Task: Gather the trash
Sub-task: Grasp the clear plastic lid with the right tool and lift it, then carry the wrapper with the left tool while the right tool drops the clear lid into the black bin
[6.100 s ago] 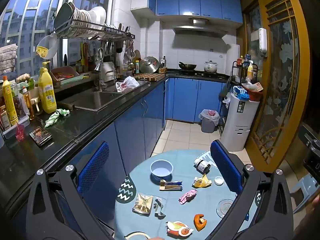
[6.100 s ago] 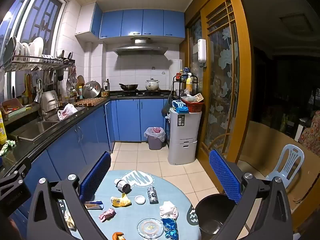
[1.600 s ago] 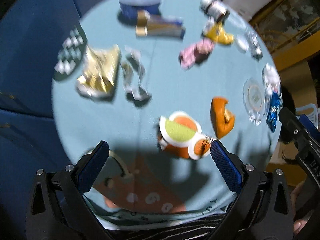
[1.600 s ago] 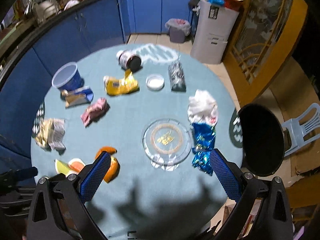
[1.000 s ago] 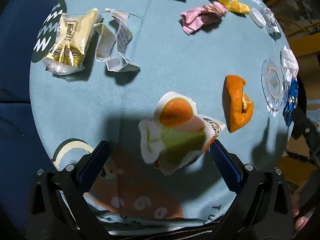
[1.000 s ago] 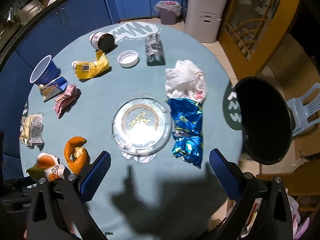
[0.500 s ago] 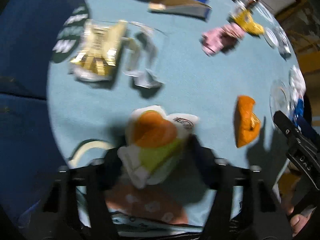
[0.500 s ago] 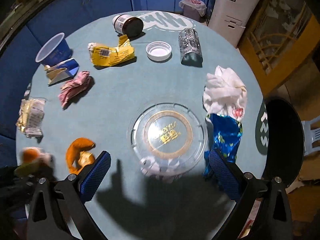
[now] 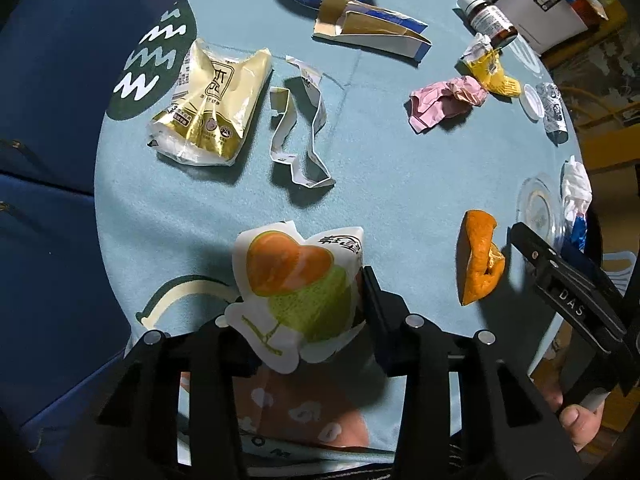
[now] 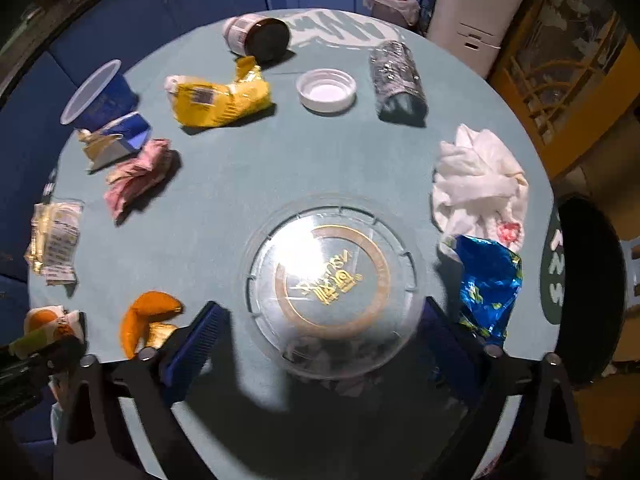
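My left gripper (image 9: pixel 298 312) is shut on a white fruit-print wrapper (image 9: pixel 296 280) with orange and green patches, at the near edge of the round blue-green table (image 9: pixel 380 160). The wrapper also shows at the far left of the right wrist view (image 10: pixel 44 326). My right gripper (image 10: pixel 316 340) is open, its blue-padded fingers (image 10: pixel 192 344) on either side of a clear round plastic lid (image 10: pixel 332 276). An orange peel (image 10: pixel 148 320) lies just left of it. A black bin (image 10: pixel 592 288) stands beyond the table's right edge.
Other trash on the table: a gold pouch (image 9: pixel 212 112), a torn paper strip (image 9: pixel 300 132), a pink wrapper (image 9: pixel 444 100), a yellow packet (image 10: pixel 220 98), a blue cup (image 10: pixel 96 94), a brown jar (image 10: pixel 260 36), a white cap (image 10: pixel 326 90), white tissue (image 10: pixel 480 184), a blue foil wrapper (image 10: pixel 488 284).
My left gripper has closed on the fruit-print wrapper. My right gripper has dropped lower and come in around the clear lid.
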Demonstrator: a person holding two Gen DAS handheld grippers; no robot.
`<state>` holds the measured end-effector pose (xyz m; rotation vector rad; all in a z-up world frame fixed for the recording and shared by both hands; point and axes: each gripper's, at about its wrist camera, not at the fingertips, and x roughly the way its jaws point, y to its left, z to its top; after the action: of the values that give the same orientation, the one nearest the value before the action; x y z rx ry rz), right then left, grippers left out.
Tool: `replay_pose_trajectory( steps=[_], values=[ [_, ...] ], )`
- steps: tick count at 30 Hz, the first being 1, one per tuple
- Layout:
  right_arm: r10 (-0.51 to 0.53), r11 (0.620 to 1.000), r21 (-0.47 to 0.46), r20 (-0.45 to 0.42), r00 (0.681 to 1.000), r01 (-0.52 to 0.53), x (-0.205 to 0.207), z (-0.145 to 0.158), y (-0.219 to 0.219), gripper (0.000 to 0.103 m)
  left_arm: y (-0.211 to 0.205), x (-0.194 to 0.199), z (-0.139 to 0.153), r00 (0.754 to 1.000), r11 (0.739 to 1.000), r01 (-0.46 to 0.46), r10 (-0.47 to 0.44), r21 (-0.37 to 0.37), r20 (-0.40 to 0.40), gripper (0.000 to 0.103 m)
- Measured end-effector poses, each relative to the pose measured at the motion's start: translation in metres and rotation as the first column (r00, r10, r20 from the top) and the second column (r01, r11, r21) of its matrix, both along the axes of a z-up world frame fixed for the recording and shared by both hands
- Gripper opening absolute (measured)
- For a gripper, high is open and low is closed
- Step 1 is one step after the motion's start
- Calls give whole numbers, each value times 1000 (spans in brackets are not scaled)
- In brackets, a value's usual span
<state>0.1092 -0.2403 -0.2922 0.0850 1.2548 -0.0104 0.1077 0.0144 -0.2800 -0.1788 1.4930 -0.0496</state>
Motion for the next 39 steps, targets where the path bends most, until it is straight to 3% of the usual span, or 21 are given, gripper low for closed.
replay_pose_trajectory(
  steps=[4,11,17,21,39],
  values=[
    [18,999,31,23,1000,-19,-3,4,2,82,-4,-4,5,1000,1000,3,-3,-5,0,42],
    [76,997,-37,103,992,-72,-16,25,17,82,-10,-9,7,1000,1000,2,-2,-7,26,42],
    [119,988,-125,195,974,-96,-28,49,32,82,-21,-16,32,992,1000,-5,3,17,123,42],
    [128,987,-126,217,968,-102,-30,57,34,82,-28,-16,51,982,999,11,-18,38,186,42],
    [-104,993,-25,265,959,115,-36,81,-60,82,-137,3,86,925,976,210,-216,55,313,42]
  ],
)
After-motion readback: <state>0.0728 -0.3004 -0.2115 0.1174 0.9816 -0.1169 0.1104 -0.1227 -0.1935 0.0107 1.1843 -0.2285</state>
